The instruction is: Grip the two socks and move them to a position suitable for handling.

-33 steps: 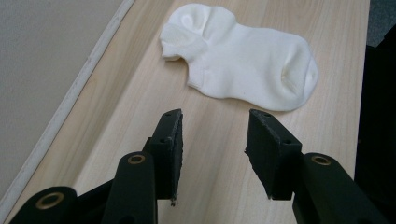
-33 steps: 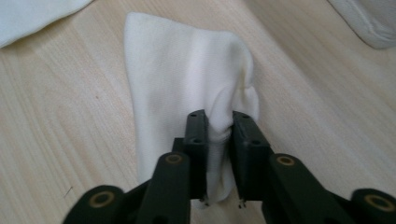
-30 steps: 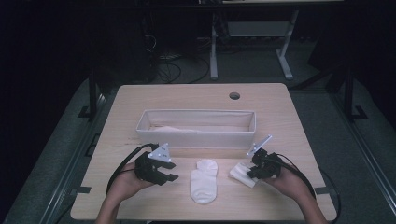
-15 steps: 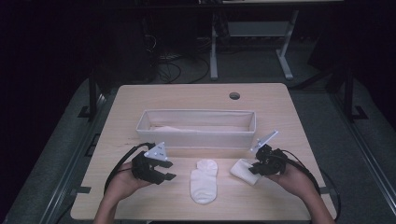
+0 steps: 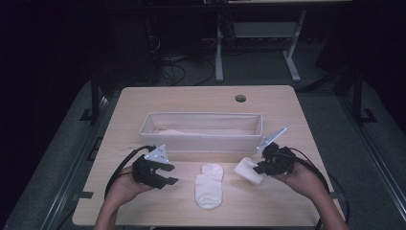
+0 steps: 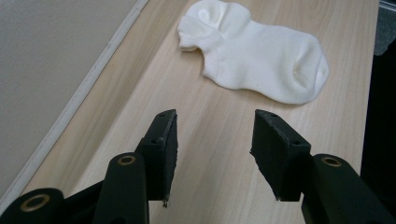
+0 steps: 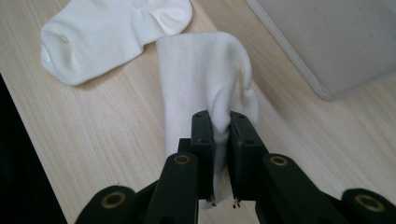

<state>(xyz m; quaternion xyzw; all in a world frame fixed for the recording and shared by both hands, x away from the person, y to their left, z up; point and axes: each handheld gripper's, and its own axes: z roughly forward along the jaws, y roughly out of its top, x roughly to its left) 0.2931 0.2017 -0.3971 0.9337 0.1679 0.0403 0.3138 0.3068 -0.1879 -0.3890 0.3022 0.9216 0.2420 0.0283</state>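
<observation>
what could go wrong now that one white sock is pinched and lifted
The right gripper pinches only a fold of the white cotton sock, so it could slip out. The hanging end may brush the second white sock lying flat and shift it. The pale fabric bin stands close, so the sock could catch on its wall.

A dim lab or test room: a light wooden table with a round cable hole stands on grey carpet; loose black cables and white metal desk legs lie beyond its far edge.
</observation>
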